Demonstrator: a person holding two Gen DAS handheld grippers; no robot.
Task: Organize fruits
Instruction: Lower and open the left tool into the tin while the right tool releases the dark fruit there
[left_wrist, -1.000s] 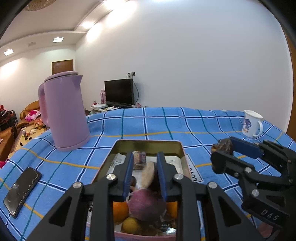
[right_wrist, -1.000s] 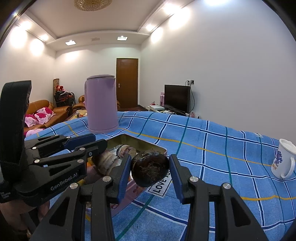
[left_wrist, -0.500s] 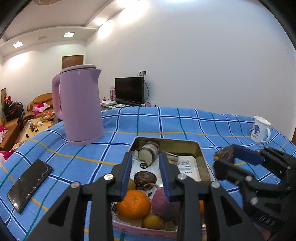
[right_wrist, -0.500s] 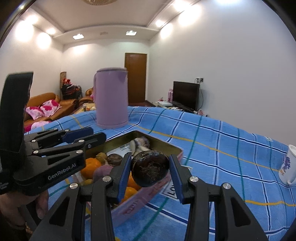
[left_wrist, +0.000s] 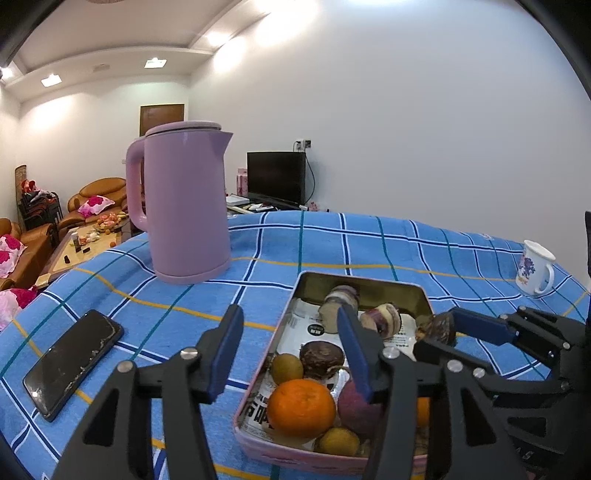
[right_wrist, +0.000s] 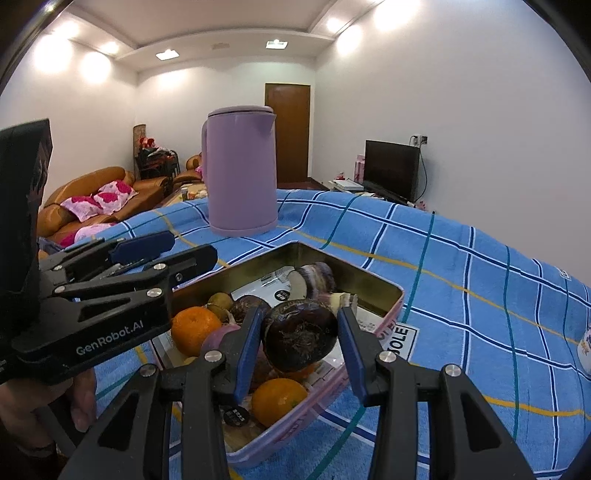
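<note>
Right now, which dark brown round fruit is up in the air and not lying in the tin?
The one pinched between the right gripper's fingers; the other dark fruit lies in the tin.

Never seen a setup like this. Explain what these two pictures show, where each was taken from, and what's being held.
No robot here: a person holds a two-finger gripper in each hand, with a camera on each looking along its fingers. One picture comes from the left gripper, whose jaws are opening with nothing between them. The other comes from the right gripper, clamped on a dark round fruit above the tin. The tin holds an orange and other produce. On the blue checked cloth also stand a purple kettle, a mug and a phone.
</note>
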